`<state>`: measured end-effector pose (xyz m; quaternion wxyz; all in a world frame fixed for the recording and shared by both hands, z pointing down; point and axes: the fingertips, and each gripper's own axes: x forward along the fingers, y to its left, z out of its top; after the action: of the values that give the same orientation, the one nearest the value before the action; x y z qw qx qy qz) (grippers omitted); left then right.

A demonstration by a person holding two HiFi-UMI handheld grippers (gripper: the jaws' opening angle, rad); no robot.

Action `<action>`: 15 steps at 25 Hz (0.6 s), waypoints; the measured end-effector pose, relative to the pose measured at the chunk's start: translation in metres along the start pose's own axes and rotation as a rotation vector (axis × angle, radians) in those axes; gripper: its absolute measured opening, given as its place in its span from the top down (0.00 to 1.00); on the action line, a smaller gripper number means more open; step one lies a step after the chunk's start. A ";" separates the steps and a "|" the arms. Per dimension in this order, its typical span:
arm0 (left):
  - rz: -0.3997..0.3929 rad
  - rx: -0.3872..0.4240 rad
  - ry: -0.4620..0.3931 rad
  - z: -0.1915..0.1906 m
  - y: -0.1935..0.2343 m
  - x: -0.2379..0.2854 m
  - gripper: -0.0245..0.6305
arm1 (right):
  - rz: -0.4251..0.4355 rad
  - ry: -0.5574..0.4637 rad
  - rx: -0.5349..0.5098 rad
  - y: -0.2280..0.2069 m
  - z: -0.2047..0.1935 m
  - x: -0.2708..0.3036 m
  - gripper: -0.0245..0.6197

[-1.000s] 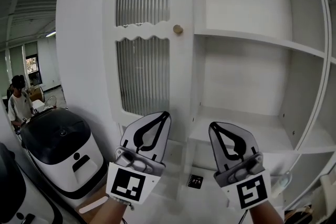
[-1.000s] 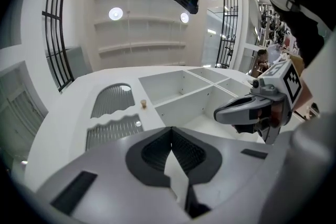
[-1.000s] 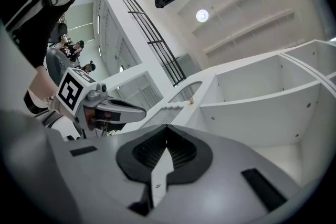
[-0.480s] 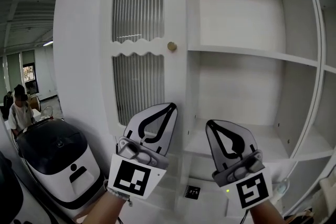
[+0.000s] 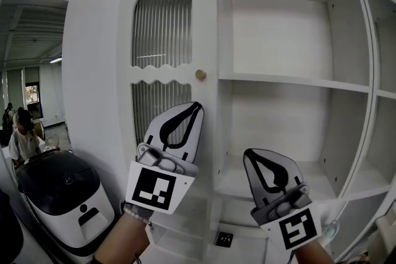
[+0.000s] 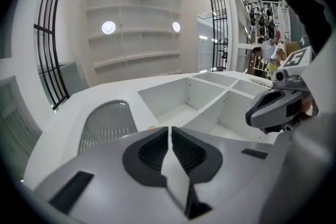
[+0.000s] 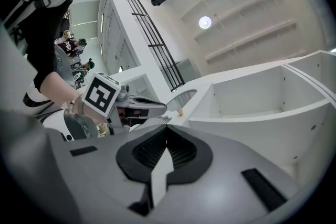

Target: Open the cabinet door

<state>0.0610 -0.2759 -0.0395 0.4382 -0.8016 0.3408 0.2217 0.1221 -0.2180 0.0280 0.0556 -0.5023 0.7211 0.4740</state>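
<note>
The tall white cabinet door [image 5: 210, 40] with two ribbed glass panels, the upper one arched, stands shut and flush in its frame. Its right-hand edge runs straight down against the upright that begins the white open shelving [image 5: 297, 80]. A small round brass-coloured knob [image 5: 200, 74] sits on the door's wavy middle rail, close to that right edge. The left gripper [image 5: 197, 106] is raised in front of the door's lower right part, its tip below the knob and apart from it. Its jaws are pressed together with nothing between them, as the left gripper view [image 6: 169, 131] confirms. The right gripper [image 5: 252, 156] hangs lower and to the right, in front of the bottom open compartment. Its jaws are also clenched on nothing [image 7: 167, 131], and a clear gap separates the two grippers. To the right the shelf compartments open deep and wide, bounded by thin board edges. To the left, past the door's frame, a broad white side panel [image 5: 93, 71] ends at a corner. Below this corner stands a rounded white-and-black machine [image 5: 59, 185], and a person [image 5: 21, 136] is well back beyond it.
</note>
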 end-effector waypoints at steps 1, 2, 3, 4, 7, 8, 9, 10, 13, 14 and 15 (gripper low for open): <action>0.004 -0.007 -0.004 0.000 0.004 0.004 0.90 | 0.001 0.000 -0.004 0.000 0.000 0.000 0.96; 0.008 -0.017 -0.010 0.001 0.008 0.007 0.88 | 0.003 -0.001 -0.007 0.000 0.000 0.000 0.96; 0.012 -0.026 -0.016 0.002 0.011 0.010 0.87 | 0.005 -0.002 -0.009 0.000 0.001 0.001 0.96; 0.017 -0.031 -0.021 0.002 0.014 0.012 0.85 | 0.007 -0.004 -0.010 0.000 0.001 0.001 0.96; 0.030 -0.012 -0.017 0.001 0.020 0.018 0.83 | 0.013 -0.003 -0.013 0.001 0.001 0.000 0.96; 0.030 -0.004 -0.011 0.000 0.021 0.021 0.82 | 0.015 -0.001 -0.013 0.001 0.000 0.000 0.96; 0.028 0.005 -0.003 -0.002 0.022 0.025 0.81 | 0.015 0.001 -0.012 0.002 0.000 0.000 0.96; 0.025 0.013 0.003 -0.005 0.023 0.030 0.80 | 0.016 0.002 -0.011 0.002 0.000 0.000 0.96; 0.018 0.045 0.003 -0.010 0.026 0.042 0.77 | 0.020 0.002 -0.016 0.003 0.001 0.000 0.96; 0.020 0.051 0.004 -0.011 0.027 0.045 0.77 | 0.021 0.002 -0.018 0.003 0.001 0.000 0.96; 0.026 0.052 0.005 -0.011 0.030 0.047 0.77 | 0.021 0.002 -0.019 0.003 0.001 0.000 0.96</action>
<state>0.0711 -0.3134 -0.0805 0.4551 -0.7861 0.3579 0.2164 0.1193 -0.2171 0.0293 0.0452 -0.4954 0.7219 0.4810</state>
